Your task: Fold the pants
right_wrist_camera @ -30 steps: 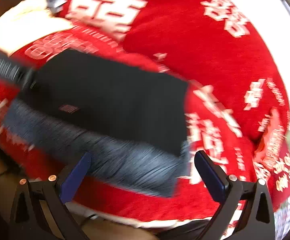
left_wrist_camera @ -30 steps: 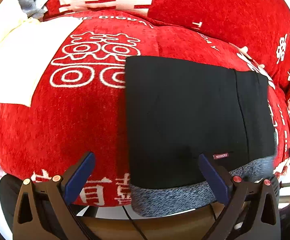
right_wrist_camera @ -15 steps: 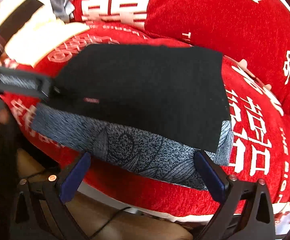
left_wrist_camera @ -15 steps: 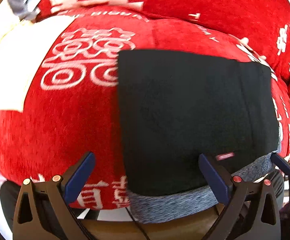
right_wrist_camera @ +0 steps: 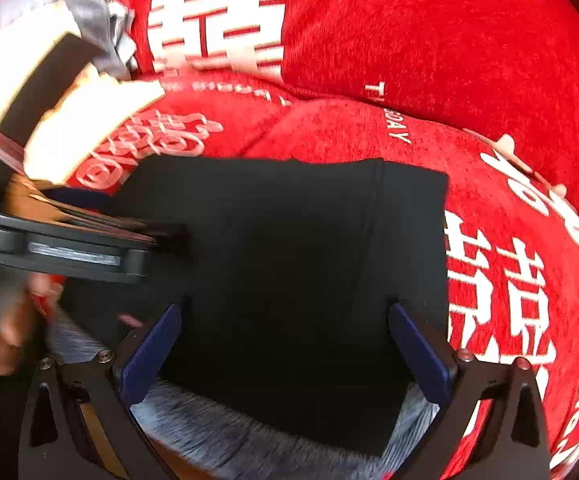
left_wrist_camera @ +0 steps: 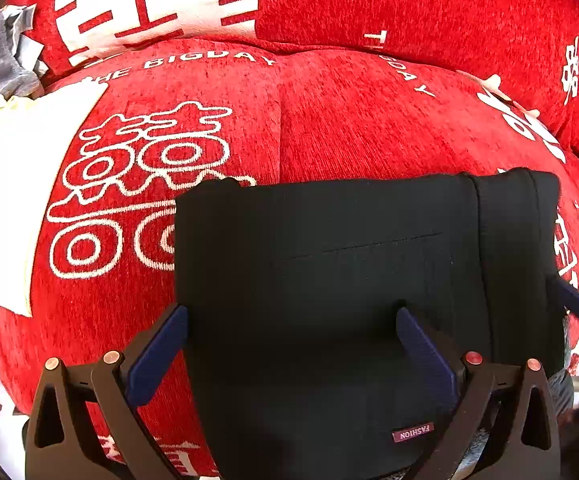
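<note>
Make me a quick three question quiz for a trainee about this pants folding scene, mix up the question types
1. True or false: the black pants lie on a red cushion with white lettering.
2. Multiple choice: the jaws of the left gripper stand A) wide open over the pants, B) shut on the pants, C) out of view.
3. Fill in: the small label on the pants reads ____.

Key: 1 true; 2 A; 3 FASHION
</note>
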Demonstrator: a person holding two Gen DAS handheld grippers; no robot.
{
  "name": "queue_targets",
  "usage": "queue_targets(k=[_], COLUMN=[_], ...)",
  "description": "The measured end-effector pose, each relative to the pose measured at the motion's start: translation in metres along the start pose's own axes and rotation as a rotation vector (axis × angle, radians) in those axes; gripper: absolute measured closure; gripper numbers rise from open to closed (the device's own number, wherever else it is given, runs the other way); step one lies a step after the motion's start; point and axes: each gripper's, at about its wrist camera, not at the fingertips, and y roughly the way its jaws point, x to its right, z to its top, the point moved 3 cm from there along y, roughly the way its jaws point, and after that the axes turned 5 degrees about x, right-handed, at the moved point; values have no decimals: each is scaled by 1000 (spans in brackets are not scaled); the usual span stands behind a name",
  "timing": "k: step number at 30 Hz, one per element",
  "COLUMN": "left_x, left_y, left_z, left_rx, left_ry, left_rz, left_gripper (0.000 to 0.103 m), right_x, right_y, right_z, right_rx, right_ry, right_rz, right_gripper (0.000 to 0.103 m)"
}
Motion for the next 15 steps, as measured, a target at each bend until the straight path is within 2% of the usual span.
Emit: queue_targets(k=[3, 6, 8, 10, 13, 15], left_x=[-2, -3, -4, -3, -6, -7], left_y=[-1, -1, -1, -1, 1, 1], left_z=[-1, -1, 0, -1, 0, 0], left_rx=[-2, -2, -4, -6, -13, -18], left_ry=[3, 6, 4, 7, -10, -7], left_rz=[-2, -7, -8, -2, -6, -12], left_gripper=[0, 0, 0, 0, 0, 0], right_x=[2, 5, 2, 3, 13, 17], right_y=[0, -5, 5, 22, 31, 28], right_z=[12, 29, 36, 40, 39, 37], right_rx=[-6, 27, 10, -40, -59, -57], right_ry=[-28, -76, -161, -204, -134, -100], right_rz=[-17, -18, -41, -27, 35, 15], right_gripper=[0, 0, 0, 0, 0, 0])
